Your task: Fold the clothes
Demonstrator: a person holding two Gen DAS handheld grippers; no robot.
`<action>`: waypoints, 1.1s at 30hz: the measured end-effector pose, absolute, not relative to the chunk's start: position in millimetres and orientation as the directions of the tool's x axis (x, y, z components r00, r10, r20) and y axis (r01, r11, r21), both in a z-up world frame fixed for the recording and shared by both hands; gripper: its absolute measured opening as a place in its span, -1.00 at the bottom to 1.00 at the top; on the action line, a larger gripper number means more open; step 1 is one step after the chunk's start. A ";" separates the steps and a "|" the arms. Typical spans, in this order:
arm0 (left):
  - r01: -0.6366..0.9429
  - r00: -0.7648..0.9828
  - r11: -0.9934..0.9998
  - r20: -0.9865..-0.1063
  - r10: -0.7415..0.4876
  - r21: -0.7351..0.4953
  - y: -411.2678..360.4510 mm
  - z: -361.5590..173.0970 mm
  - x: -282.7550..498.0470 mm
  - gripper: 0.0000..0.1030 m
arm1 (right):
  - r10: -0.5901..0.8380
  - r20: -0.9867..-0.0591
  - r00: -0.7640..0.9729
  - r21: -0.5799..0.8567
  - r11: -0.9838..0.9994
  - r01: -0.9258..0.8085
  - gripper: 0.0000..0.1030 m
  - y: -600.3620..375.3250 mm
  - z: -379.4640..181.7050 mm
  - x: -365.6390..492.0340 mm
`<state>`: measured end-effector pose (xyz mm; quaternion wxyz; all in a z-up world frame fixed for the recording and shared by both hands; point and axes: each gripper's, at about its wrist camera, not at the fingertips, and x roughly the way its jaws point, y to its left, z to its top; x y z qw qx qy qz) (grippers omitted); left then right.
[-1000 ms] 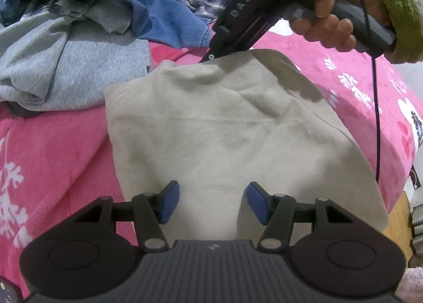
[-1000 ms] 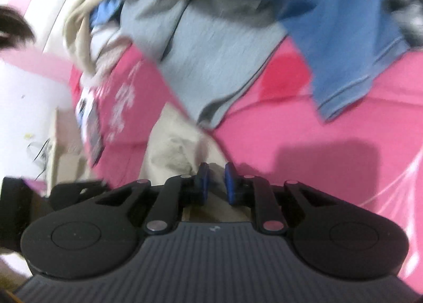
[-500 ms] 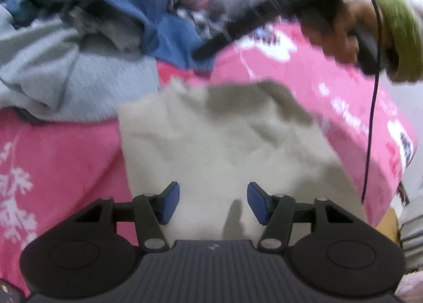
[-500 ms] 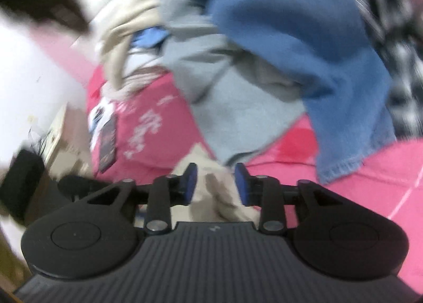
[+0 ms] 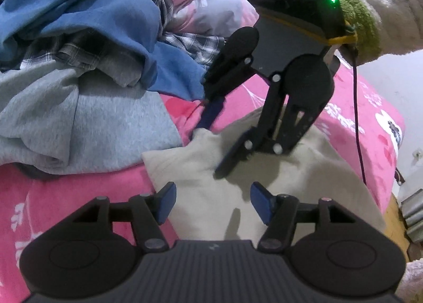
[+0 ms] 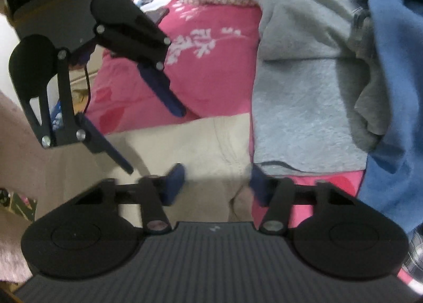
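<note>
A folded beige garment [image 5: 277,191] lies flat on the pink bedspread [image 5: 66,197]. My left gripper [image 5: 212,202] hovers over its near part, jaws opening, with nothing between the blue pads. My right gripper [image 5: 220,139] hangs above the garment's far corner and points down at it. It is open and holds no cloth. In the right wrist view the right gripper [image 6: 216,185] is over the beige garment [image 6: 206,144], beside its edge. The left gripper [image 6: 154,141] reaches in from the upper left, open, above the same cloth.
A heap of unfolded clothes lies just beyond the garment: a grey sweatshirt [image 5: 79,123], blue tops [image 5: 105,19] and a plaid shirt [image 5: 190,41]. A green-cuffed sleeve [image 5: 362,25] holds the right gripper. The bed's edge and a wooden surface [image 5: 394,213] are at the right. A phone [image 6: 156,14] lies on the bedspread.
The right gripper has let go of the beige garment's far edge, opened, rolled and swung closer over the cloth. The left gripper has lifted a little. The garment stays flat.
</note>
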<state>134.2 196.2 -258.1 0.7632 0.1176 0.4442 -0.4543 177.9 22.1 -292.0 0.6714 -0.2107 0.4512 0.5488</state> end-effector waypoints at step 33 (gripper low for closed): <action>0.982 -0.165 -0.033 -0.773 -0.613 -0.184 153.8 -282.9 178.7 0.14 | 0.719 -0.678 -0.153 0.603 0.425 -0.675 0.03 -67.0 -278.6 202.3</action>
